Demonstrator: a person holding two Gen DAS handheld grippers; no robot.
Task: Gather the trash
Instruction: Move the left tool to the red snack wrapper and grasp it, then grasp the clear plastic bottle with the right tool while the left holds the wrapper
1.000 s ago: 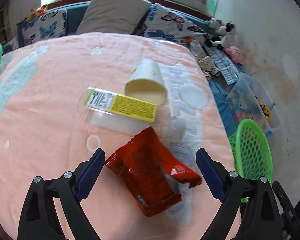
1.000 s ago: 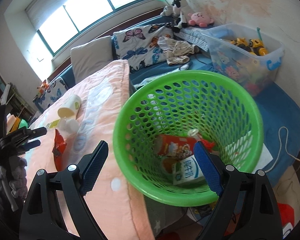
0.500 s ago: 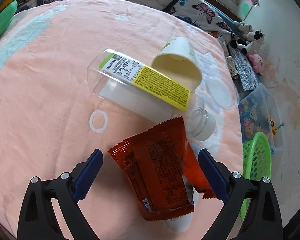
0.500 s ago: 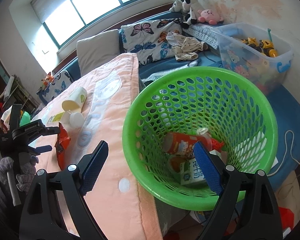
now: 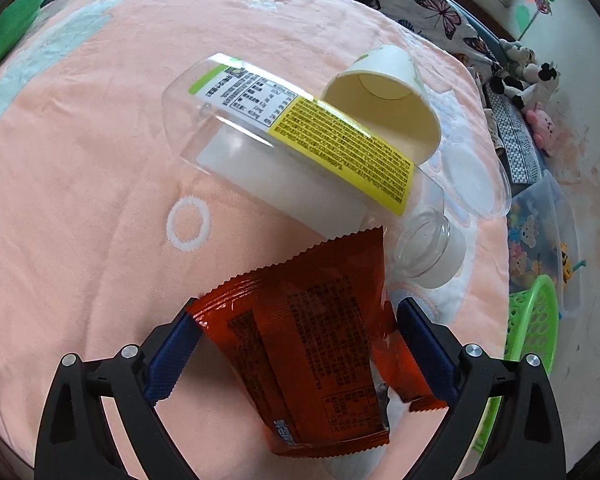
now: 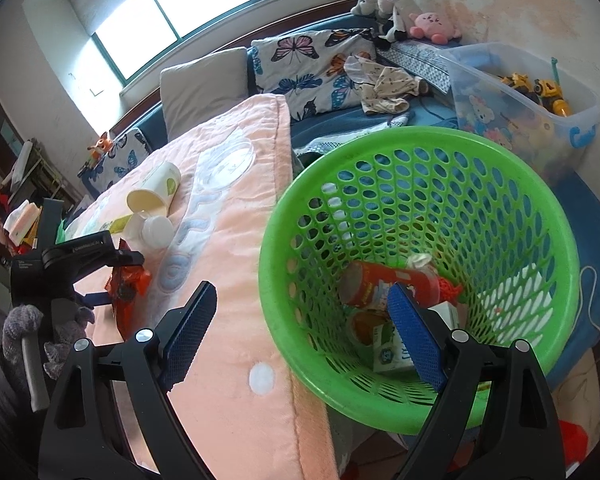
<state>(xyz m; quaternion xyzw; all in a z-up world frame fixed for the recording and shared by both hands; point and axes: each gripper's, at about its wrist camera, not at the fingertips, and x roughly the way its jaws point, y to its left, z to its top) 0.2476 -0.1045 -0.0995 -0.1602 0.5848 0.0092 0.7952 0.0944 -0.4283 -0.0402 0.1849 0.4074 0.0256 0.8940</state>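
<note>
**Red wrapper sits between the left jaws; basket waits at the bed's edge**

The left gripper (image 5: 296,346) points steeply down at a red snack wrapper (image 5: 312,344) lying on the pink blanket (image 5: 80,160). Its blue pads flank the wrapper's two edges, spread wide; whether they press on the foil yet cannot be told. The wrapper's back panel carries dense black print, too small to read.

Just beyond it lies a clear plastic bottle (image 5: 284,152) on its side, with a white nutrition table and a yellow panel of fine black text, none of it legible. A cream paper cup (image 5: 384,104) lies tipped against the bottle, mouth toward the camera.

The right gripper (image 6: 300,336) hangs with jaws released and nothing between them, over the rim of the green basket (image 6: 500,184), which stands just beside the bed. Inside lie a red can (image 6: 384,284) and a small white-and-green carton (image 6: 388,354); their printing is unreadable.
</note>
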